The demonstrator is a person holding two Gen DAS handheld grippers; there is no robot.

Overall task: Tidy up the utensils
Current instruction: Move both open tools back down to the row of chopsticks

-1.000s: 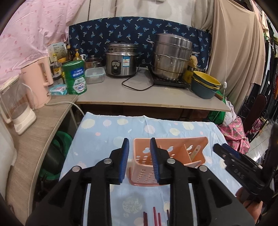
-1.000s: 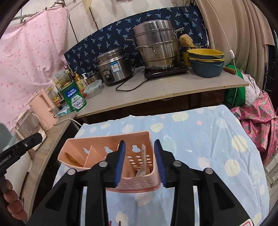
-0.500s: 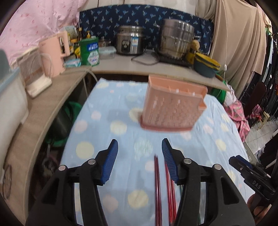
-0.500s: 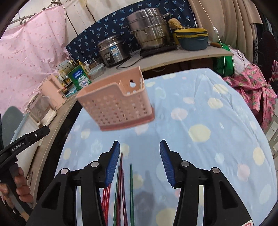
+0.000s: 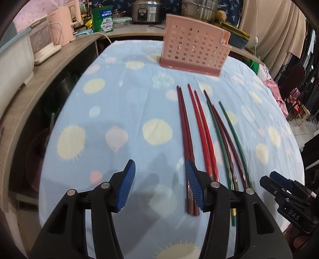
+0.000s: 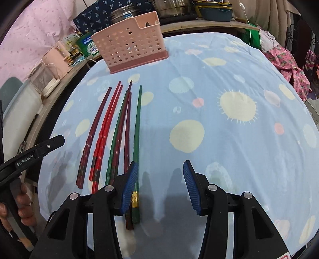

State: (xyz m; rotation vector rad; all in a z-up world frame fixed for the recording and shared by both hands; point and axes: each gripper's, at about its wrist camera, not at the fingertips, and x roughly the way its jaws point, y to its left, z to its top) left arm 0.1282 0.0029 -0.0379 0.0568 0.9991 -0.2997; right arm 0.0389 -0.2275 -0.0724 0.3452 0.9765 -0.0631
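A pink perforated utensil basket (image 5: 194, 52) stands upright at the far end of the blue dotted tablecloth (image 5: 119, 111); it also shows in the right wrist view (image 6: 129, 47). Several chopsticks lie side by side between it and me: dark red (image 5: 184, 127), bright red (image 5: 201, 123) and green (image 5: 232, 129) ones, seen again in the right wrist view (image 6: 137, 123). My left gripper (image 5: 158, 184) is open and empty, just left of the chopsticks' near ends. My right gripper (image 6: 160, 185) is open and empty, just right of them, its left finger over the green one's end.
A counter behind the table holds a rice cooker (image 5: 147, 12), a steel steamer pot (image 5: 199, 8), stacked bowls (image 6: 215, 10) and a green canister (image 5: 103, 20). A pink kettle (image 5: 63, 22) and a blender stand on the left shelf. Clothes hang at the right.
Both grippers have pulled back from above the basket toward the near end of the table and opened wider. The chopsticks have come fully into view.
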